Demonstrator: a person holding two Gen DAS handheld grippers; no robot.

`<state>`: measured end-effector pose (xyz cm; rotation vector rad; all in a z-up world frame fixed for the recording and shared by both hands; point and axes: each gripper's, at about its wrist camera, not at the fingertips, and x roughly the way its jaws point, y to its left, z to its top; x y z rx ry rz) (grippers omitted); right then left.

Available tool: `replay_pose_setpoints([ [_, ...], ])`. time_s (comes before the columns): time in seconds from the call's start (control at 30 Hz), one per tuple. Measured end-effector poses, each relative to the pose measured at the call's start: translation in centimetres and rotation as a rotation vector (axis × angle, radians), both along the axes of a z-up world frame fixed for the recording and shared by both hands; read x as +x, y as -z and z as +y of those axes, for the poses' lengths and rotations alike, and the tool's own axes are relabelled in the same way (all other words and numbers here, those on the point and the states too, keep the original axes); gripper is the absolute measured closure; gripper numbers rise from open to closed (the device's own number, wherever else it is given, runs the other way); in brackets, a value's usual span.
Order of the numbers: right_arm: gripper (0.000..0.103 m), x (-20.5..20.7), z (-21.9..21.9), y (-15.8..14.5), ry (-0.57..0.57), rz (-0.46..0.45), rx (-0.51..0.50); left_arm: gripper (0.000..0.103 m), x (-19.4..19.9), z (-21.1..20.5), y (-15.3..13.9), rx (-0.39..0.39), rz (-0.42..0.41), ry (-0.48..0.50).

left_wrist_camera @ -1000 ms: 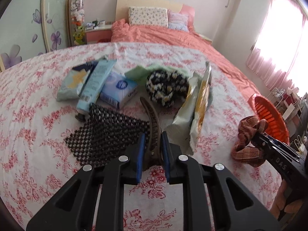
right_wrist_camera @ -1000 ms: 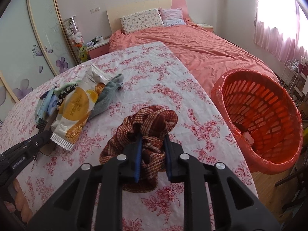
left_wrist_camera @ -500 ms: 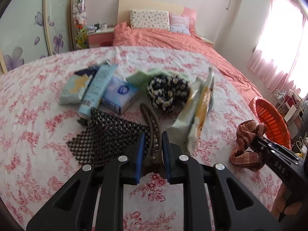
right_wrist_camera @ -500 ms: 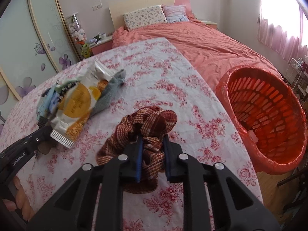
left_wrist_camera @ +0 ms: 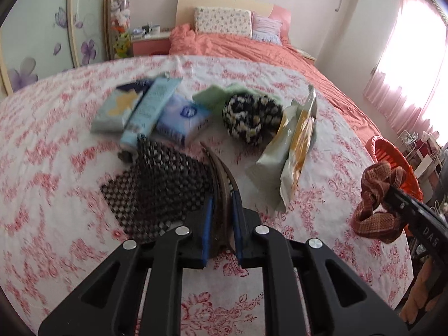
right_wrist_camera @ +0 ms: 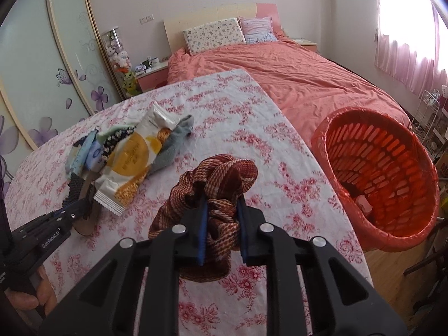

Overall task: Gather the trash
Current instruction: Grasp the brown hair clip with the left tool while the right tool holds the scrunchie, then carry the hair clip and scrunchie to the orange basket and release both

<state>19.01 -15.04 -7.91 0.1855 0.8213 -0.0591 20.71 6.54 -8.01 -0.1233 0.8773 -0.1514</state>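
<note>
A brown hair clip (left_wrist_camera: 221, 173) lies on the floral tablecloth (left_wrist_camera: 56, 168), its near end between the blue pads of my left gripper (left_wrist_camera: 221, 215). Those jaws are closing and the pads press on the clip. My right gripper (right_wrist_camera: 222, 218) is shut on a red-brown plaid scrunchie (right_wrist_camera: 221, 173), held just above the cloth. The same scrunchie (left_wrist_camera: 375, 193) shows at the right of the left wrist view. An orange basket (right_wrist_camera: 380, 179) with a pink scrap inside stands beside the table's right edge.
On the cloth lie a black mesh mat (left_wrist_camera: 156, 187), a snack wrapper (left_wrist_camera: 296, 145), a black-and-white scrunchie (left_wrist_camera: 252, 117), a tissue pack (left_wrist_camera: 182, 120), a blue tube (left_wrist_camera: 151, 112) and a grey-green cloth (right_wrist_camera: 176, 142). A bed with a salmon cover (right_wrist_camera: 308, 78) lies beyond.
The gap between my left pads has narrowed around the hair clip. My right gripper still holds the scrunchie and has barely shifted.
</note>
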Motion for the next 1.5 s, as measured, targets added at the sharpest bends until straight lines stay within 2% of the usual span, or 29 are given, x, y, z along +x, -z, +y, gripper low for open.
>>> replay_pose_setpoints([
  [0.2,0.084,0.3,-0.2,1.2,0.002,0.027,0.006,0.085,0.4,-1.0,0.5,0.011,0.013,0.009],
  [0.37,0.084,0.1,-0.4,0.7,-0.002,0.014,0.014,0.086,0.1,-1.0,0.3,0.015,-0.003,0.005],
  [0.77,0.084,-2.2,-1.1,-4.8,0.007,-0.130,0.029,0.086,-1.6,-0.3,-6.1,0.040,-0.137,0.015],
  [1.1,0.084,-5.4,-3.7,-8.9,0.069,-0.243,0.032,0.086,-3.0,-4.4,-11.1,0.020,-0.228,0.107],
  [1.5,0.084,-8.4,-10.2,-10.9,0.201,-0.305,0.031,0.086,-3.2,-12.6,-12.3,-0.009,-0.257,0.274],
])
